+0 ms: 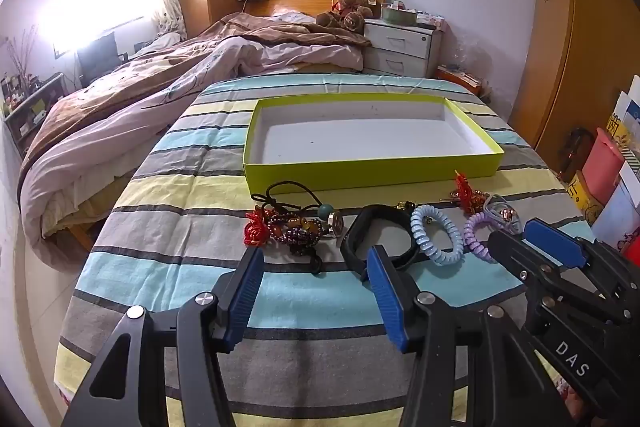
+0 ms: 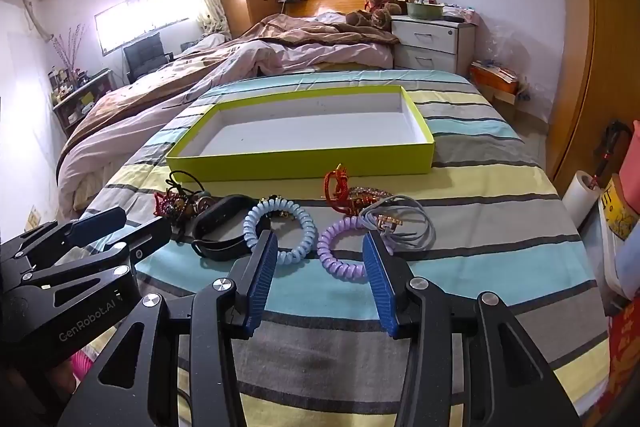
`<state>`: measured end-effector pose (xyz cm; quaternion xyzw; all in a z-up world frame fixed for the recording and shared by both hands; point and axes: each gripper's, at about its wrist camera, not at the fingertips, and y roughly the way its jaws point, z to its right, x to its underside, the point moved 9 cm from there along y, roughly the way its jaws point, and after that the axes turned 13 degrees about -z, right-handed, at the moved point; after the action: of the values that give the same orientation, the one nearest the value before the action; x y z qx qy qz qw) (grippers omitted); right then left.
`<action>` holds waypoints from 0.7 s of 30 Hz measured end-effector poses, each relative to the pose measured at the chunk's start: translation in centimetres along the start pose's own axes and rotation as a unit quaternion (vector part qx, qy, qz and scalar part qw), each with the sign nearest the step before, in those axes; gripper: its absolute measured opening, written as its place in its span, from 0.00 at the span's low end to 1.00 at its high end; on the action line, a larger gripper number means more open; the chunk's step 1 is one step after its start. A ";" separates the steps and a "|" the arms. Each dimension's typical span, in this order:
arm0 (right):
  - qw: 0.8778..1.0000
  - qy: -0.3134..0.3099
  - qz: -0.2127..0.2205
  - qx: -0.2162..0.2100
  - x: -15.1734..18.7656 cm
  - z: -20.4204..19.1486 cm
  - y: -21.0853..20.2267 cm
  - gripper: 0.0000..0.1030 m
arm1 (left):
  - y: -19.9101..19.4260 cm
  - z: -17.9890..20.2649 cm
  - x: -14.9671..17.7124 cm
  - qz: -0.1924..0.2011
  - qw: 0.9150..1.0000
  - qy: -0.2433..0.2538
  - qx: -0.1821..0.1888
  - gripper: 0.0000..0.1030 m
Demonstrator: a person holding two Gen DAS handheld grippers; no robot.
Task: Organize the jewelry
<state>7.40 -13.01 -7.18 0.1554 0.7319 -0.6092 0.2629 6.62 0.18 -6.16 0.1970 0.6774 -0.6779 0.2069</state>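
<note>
My left tongs (image 1: 316,267) and right tongs (image 2: 320,255) hover wide apart over the striped bench (image 1: 192,187), both w/ nothing between the blue pads. The jewelry lies in a loose row across the cloth, just in front of the lime-green tray (image 1: 372,169), none of it inside. From left to right: a tangle of dark beads w/ red knot and black cord (image 1: 292,223), a black band (image 1: 380,239), a pale-blue coil bracelet (image 1: 436,235), a lilac coil bracelet (image 2: 340,251), a grey cord piece w/ gold clasp (image 2: 400,223) and a red-and-gold charm (image 2: 340,191) behind it. The lilac coil sits nearest my right tongs (its near edge runs behind the right pad; touching or not, I can't tell). Left tongs' right pad overlaps the black band in view. An unmade bed (image 1: 160,79) lies beyond.
</note>
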 end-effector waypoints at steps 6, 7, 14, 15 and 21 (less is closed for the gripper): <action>1.000 0.000 0.001 0.002 -0.1 0.0 0.3 0.44 | -0.5 0.2 0.3 0.004 1.000 0.000 -0.006 0.52; 1.000 0.001 -0.002 0.003 0.0 0.2 0.5 0.44 | -0.6 0.3 0.5 0.003 1.000 0.000 -0.009 0.52; 1.000 0.009 0.003 0.018 -0.3 0.4 -0.1 0.44 | 0.0 0.1 -0.1 -0.005 1.000 -0.002 -0.009 0.52; 1.000 0.010 0.004 0.018 -0.3 0.5 -0.1 0.44 | 0.0 0.1 0.0 -0.007 1.000 -0.003 -0.007 0.52; 1.000 0.012 0.004 0.018 -0.2 0.7 -0.4 0.44 | 0.0 0.0 -0.1 -0.004 1.000 -0.004 -0.011 0.52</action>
<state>7.44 -13.78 -6.84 0.1704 0.7233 -0.6191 0.2540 6.69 0.20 -6.08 0.1895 0.6846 -0.6720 0.2092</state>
